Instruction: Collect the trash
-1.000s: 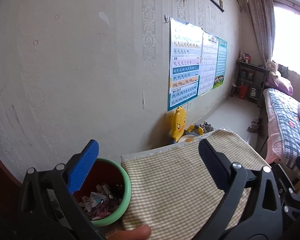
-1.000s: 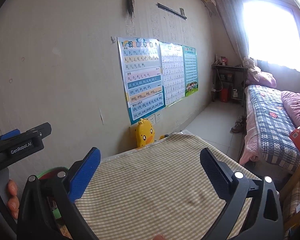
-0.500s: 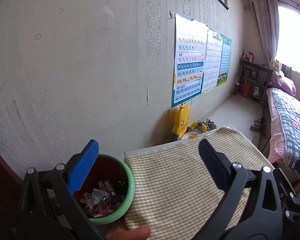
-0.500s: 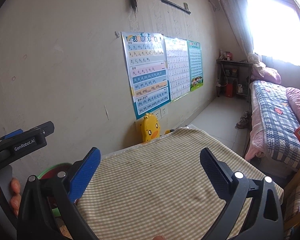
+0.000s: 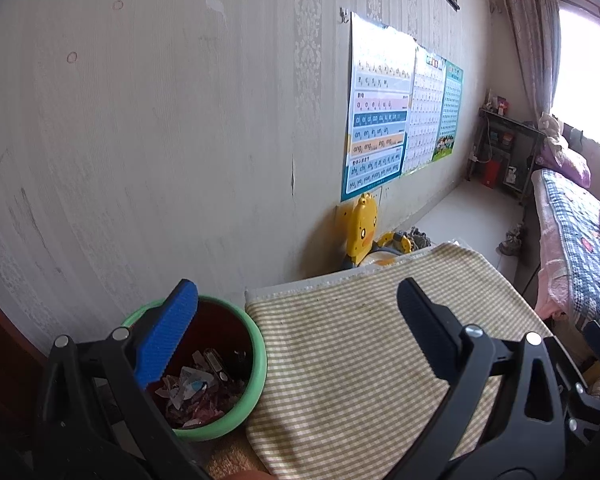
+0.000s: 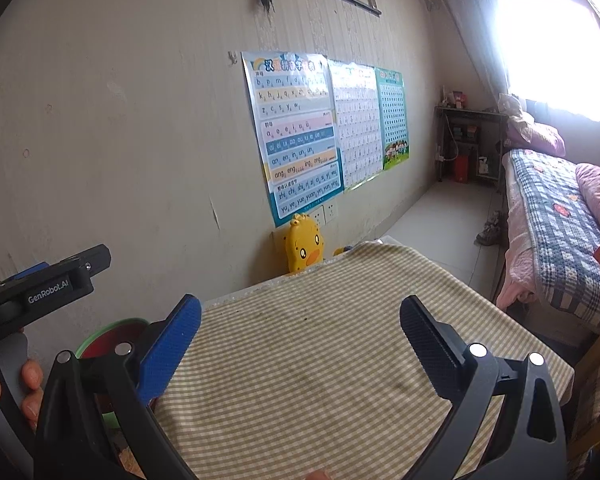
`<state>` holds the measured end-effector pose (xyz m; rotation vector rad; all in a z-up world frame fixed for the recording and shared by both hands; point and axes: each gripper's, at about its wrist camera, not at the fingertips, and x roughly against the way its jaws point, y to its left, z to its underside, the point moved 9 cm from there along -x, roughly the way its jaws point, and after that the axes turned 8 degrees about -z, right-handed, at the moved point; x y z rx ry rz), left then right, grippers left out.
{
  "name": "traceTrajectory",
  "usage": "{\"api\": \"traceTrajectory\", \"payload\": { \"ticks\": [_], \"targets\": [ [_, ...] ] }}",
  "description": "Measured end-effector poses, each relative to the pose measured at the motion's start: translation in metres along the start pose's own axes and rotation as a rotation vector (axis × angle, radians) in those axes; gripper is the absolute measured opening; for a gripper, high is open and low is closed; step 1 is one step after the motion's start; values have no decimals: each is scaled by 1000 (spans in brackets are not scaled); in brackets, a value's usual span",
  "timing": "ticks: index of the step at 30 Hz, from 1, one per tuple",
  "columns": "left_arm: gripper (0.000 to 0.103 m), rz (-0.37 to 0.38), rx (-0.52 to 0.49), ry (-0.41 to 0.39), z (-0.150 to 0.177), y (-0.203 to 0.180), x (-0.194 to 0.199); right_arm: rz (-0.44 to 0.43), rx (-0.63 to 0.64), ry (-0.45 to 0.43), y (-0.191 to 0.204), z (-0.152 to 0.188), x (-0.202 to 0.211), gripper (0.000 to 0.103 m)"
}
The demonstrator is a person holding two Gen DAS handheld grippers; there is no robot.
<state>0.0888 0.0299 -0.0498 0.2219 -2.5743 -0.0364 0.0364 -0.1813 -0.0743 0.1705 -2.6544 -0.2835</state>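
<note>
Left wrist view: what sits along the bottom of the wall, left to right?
Green-rimmed red trash bin with wrappers inside → yellow duck-shaped plastic toy → dark metal shelf with a red container → bed with a checked quilt.

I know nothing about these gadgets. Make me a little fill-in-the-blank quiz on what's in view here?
1. The bin has a ____ rim.
2. The cloth on the table has a ____ pattern.
3. Both grippers, left and right, hold ____ between their fingers.
4. The toy duck by the wall is ____.

Answers: green; checked; nothing; yellow
</note>
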Motion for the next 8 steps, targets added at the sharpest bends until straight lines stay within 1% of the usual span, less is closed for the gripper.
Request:
{"api": "traceTrajectory", "payload": {
  "ticks": [2, 4, 5, 8],
  "targets": [
    [98, 2, -16, 13, 5, -2, -5, 11, -28, 32, -10, 9, -10, 96],
    [98, 25, -30, 34, 12, -6, -10, 45, -74, 81, -30, 23, -24, 96],
    [98, 39, -37, 49, 17, -7, -13, 80, -101, 107, -47, 33, -33, 96],
    [98, 39, -39, 55, 27, -5, -19, 226, -155, 191, -105, 68, -59, 96]
  ]
}}
